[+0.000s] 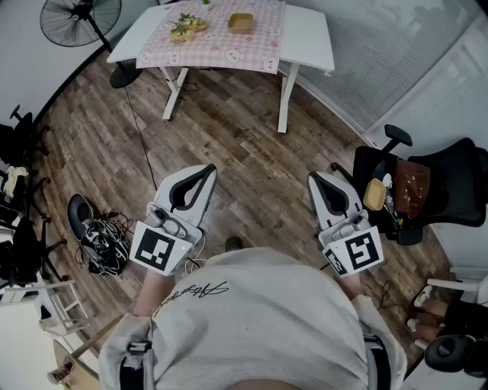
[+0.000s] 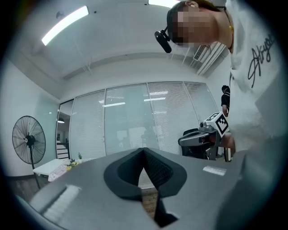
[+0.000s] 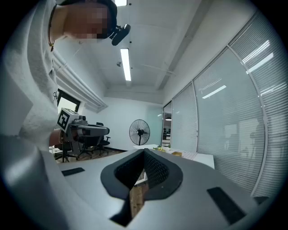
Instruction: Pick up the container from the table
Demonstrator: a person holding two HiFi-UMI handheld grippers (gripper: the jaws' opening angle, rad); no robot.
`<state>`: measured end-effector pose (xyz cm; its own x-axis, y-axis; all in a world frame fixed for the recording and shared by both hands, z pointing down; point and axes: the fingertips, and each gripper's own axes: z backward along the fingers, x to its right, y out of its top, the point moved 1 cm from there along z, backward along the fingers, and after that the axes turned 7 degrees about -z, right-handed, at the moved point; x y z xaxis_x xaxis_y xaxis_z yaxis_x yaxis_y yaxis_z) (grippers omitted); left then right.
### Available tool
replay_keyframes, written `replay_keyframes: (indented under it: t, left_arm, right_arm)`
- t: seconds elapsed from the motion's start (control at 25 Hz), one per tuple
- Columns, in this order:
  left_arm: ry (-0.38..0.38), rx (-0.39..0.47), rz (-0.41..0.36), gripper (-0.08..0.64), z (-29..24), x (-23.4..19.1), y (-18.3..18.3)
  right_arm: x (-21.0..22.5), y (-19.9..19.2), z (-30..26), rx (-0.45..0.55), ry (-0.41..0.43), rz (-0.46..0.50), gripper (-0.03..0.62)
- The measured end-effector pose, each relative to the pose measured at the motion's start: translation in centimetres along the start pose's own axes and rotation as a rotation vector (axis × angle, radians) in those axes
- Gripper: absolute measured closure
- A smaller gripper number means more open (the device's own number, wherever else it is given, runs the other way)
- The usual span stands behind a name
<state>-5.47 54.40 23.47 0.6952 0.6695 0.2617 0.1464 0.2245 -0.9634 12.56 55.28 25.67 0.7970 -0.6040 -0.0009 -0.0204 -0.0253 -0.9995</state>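
Position: the container sat on the far white table, on a pink checked cloth, towards the cloth's right side in the head view. A yellow-and-green item lay on the same cloth, apart from it to the left. The person stood well back from the table, with open wood floor between.

Grippers: the left gripper and the right gripper were both held level at waist height, pointing towards the table. Each gripper's own view showed its jaws fully closed, pad against pad, with nothing between them. Neither was near the container.

Handling assessment: the container appeared small, shallow, tan and open-topped. It was probably rigid and light. Whether it was wood, plastic or card could not be told at that range, nor whether it held anything.

Recommended hold: across one side wall, with one pad inside the rim and one outside. Alternatively it could be taken across its full width, if the jaws open that far. It should be kept upright in case of contents.

Risks noted: a smooth wall could slip under a light pinch. The loose cloth could drag or bunch if the jaws came in too low.
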Motion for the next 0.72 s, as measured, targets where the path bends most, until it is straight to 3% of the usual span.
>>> replay_keyframes:
  t: [0.52, 0.72]
  left_arm:
    - [0.008, 0.004, 0.003, 0.558, 0.6, 0.0, 0.0]
    - [-0.007, 0.032, 0.016, 0.546, 0.8, 0.1, 0.1]
  right_arm:
    - [-1.0, -0.1, 0.1, -0.016, 0.019, 0.005, 0.590]
    - [-1.7, 0.3, 0.1, 0.031, 0.045, 0.013, 0.589]
